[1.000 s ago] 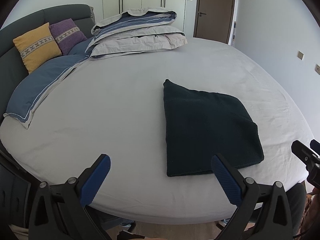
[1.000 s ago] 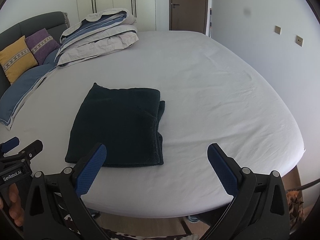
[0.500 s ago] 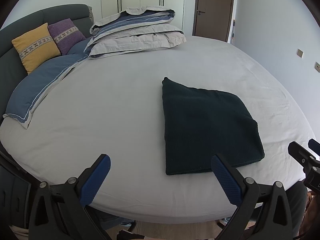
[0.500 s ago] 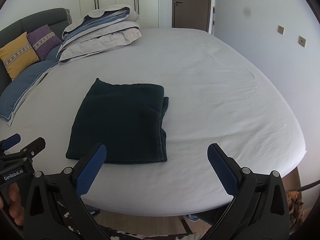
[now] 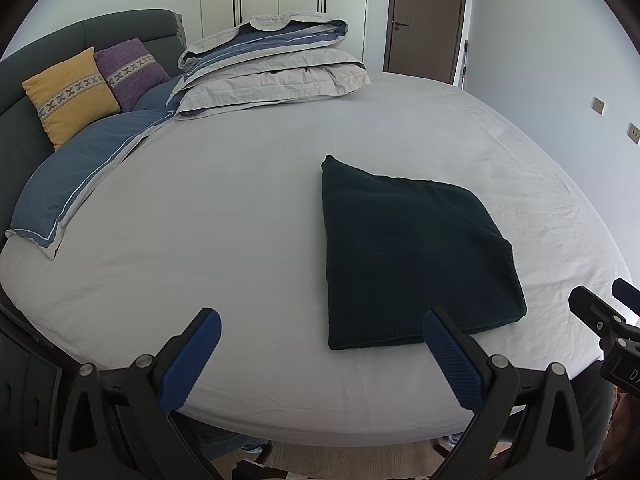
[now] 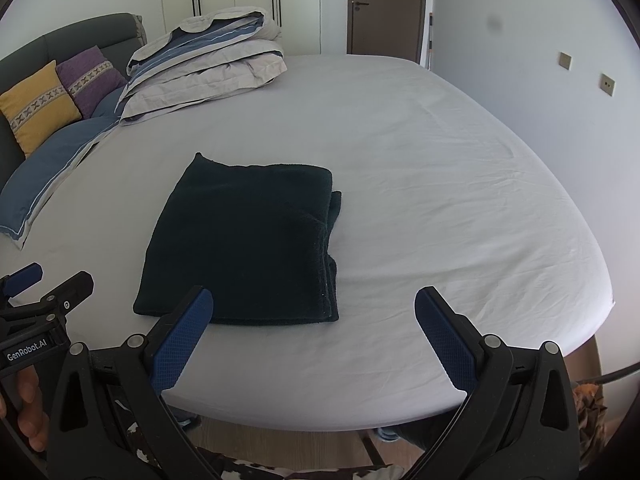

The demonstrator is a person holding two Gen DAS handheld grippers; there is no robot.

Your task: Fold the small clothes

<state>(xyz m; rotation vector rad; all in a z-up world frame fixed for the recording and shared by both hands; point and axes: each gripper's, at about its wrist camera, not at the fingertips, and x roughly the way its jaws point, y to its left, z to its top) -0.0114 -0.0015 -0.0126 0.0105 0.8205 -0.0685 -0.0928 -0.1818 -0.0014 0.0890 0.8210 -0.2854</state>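
Observation:
A dark green folded cloth (image 5: 412,256) lies flat in a neat rectangle on the white bed sheet (image 5: 224,216), near the front edge. It also shows in the right wrist view (image 6: 248,240), with its stacked folded edges on the right side. My left gripper (image 5: 320,344) is open and empty, over the bed's front edge, left of the cloth. My right gripper (image 6: 314,320) is open and empty, just in front of the cloth's right corner. Each gripper shows at the edge of the other's view.
A folded grey and blue duvet (image 5: 272,68) lies at the back of the bed. Yellow (image 5: 68,96) and purple (image 5: 130,66) cushions and a blue pillow (image 5: 84,172) lie at the left by the dark headboard. A wall stands to the right, a door (image 5: 424,16) behind.
Both grippers stay open and empty and have drifted back and up slightly. The cloth has not moved.

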